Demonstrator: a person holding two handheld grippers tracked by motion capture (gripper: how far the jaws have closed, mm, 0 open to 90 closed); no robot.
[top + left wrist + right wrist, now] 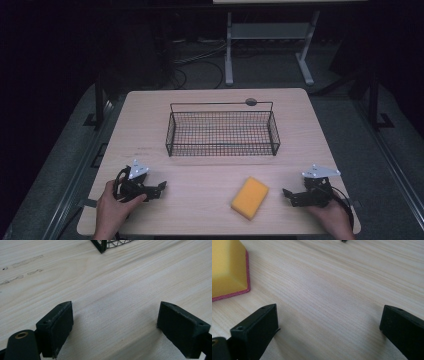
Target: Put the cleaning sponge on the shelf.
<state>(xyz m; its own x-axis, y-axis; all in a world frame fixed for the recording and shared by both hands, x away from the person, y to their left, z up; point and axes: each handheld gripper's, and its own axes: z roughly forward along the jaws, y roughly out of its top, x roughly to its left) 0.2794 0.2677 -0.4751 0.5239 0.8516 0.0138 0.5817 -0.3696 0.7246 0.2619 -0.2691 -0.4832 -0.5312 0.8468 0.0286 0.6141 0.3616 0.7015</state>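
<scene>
One camera looks down from high above the table (210, 175); two sit low, close to the wood, facing the basket (222, 131) at 12 o'clock.

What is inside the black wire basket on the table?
The wire basket looks empty: through its mesh floor the light wood of the table shows. The yellow sponge lies outside it, nearer the person. The near mesh wall veils the floor a little, so something very small could go unnoticed.

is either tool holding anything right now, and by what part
Nothing is held. The left tool and the right tool both have open jaws over bare table; the yellow sponge lies untouched.
</scene>
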